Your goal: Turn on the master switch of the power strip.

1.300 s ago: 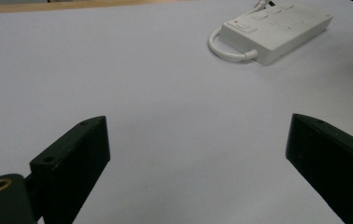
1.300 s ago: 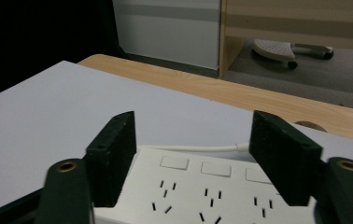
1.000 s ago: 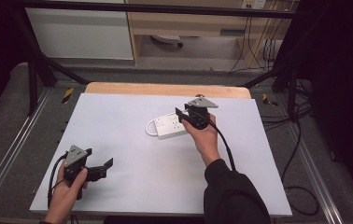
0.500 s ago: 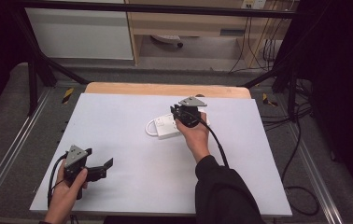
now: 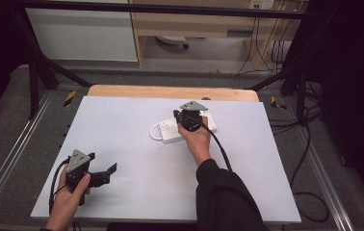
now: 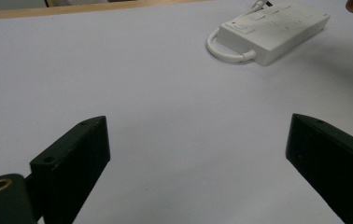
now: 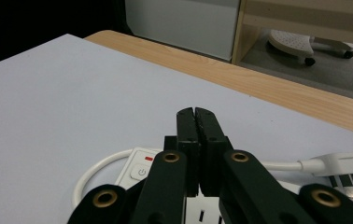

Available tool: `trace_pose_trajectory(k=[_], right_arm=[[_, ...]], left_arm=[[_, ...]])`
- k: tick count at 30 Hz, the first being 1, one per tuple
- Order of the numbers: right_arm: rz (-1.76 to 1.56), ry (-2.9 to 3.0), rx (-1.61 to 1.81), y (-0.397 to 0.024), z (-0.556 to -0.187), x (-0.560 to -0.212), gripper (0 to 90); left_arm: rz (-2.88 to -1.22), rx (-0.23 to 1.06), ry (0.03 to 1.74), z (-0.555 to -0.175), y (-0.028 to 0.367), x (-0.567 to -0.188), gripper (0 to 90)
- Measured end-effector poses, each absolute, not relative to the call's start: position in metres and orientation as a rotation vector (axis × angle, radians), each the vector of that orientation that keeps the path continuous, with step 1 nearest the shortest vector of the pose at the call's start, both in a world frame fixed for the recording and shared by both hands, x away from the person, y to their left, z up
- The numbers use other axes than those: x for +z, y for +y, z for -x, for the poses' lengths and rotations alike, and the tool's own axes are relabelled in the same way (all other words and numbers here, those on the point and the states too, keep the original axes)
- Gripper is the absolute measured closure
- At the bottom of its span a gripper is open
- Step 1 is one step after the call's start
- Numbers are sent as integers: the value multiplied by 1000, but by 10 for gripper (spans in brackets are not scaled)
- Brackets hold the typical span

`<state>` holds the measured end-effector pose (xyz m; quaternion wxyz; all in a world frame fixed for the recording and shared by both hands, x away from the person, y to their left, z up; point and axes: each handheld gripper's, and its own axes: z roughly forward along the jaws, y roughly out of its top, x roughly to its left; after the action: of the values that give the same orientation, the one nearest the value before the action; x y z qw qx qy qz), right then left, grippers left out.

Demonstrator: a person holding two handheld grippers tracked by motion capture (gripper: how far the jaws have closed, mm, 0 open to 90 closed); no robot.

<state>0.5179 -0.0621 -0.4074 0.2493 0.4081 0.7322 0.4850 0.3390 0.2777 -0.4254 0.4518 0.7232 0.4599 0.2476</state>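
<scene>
Power strip (image 5: 184, 129), white, w/ cord looped, laid on table (image 5: 132, 120). Right gripper (image 5: 184, 117) held over strip, jaws pressed together, empty. Left gripper (image 5: 107, 171) held near front-left edge, jaws spread.

Wide-spread claw (image 6: 198, 172) — white power strip (image 6: 270, 30) beyond

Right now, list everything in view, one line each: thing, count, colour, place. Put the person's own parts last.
Power strip: one, white, far middle of the table, looped cable at its left end.
Plug: one, white, beside the strip.
Table: one, white top, wooden far edge.
Cabinet: one, white, behind the table.
Floor cables: several, black, right of the table.
Left claw: one, black, near left corner, jaws wide apart.
Right claw: one, black, above the strip, jaws closed on nothing.
Hands: two, one per claw.
</scene>
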Motion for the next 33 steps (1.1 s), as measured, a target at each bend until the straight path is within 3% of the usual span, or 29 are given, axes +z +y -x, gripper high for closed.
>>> trace_pose_trajectory(k=[33], right_arm=[[-1129, 2084, 1272, -41, -525, -424, 900]], left_arm=[[-1791, 610, 1130, -339, 277, -426, 64]])
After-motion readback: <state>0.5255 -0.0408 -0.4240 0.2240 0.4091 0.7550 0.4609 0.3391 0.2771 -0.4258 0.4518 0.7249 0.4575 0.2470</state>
